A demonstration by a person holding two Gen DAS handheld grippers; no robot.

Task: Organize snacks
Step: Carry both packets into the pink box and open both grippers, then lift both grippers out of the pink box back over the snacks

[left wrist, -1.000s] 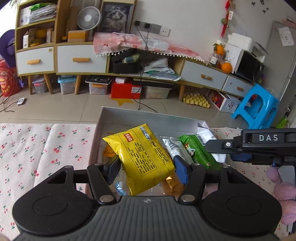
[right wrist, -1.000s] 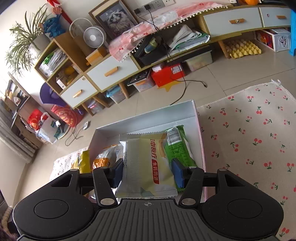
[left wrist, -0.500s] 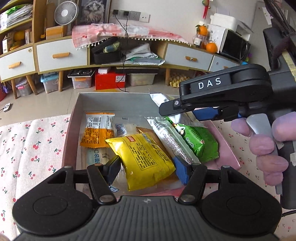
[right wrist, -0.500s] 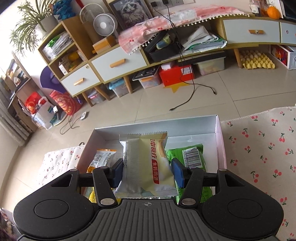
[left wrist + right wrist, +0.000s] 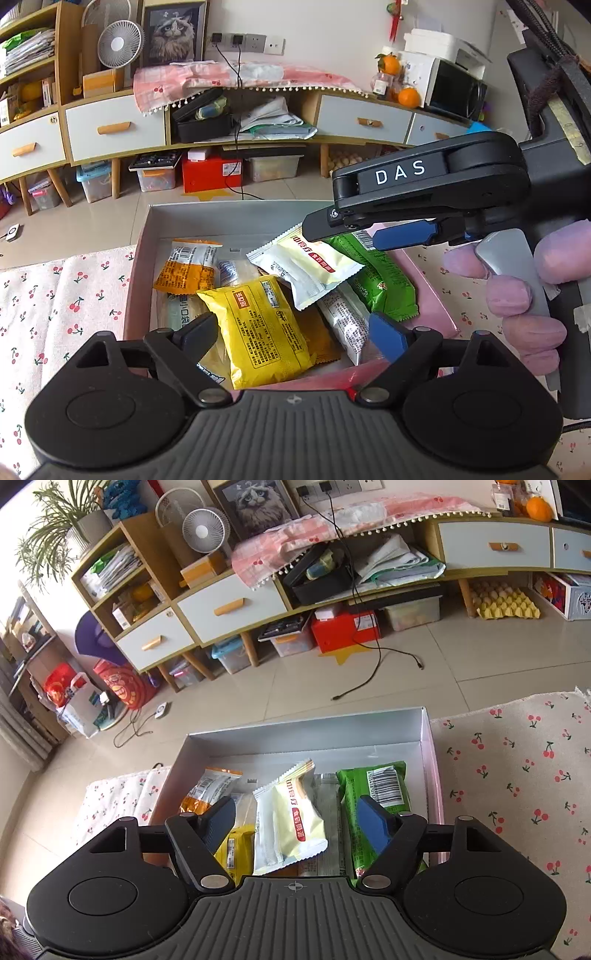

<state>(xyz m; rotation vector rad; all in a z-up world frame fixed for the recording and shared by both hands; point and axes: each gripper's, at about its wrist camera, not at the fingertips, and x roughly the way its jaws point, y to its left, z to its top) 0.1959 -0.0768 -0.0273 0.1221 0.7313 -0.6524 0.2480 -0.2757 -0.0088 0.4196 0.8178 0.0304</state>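
Observation:
A shallow box (image 5: 236,221) (image 5: 306,734) sits on the cherry-print cloth and holds several snack packets. My left gripper (image 5: 291,330) is open over its near edge; the yellow packet (image 5: 262,328) lies between the fingers, loose in the box. My right gripper (image 5: 295,819) is open above the box; the cream-white packet (image 5: 288,819) (image 5: 306,269) lies free below it, on the other packets. A green packet (image 5: 376,794) (image 5: 376,280) lies at the right, an orange-and-white one (image 5: 192,266) (image 5: 210,786) at the left. The right gripper (image 5: 402,236) also shows in the left wrist view.
The cherry-print cloth (image 5: 517,775) (image 5: 66,295) spreads on both sides of the box. Beyond the table edge are a tiled floor (image 5: 332,679), a low cabinet with drawers (image 5: 114,129) and storage bins under it.
Both grippers have opened. The yellow packet dropped from the left one and the cream-white packet from the right one; both now lie in the box. Both grippers came lower over the box.

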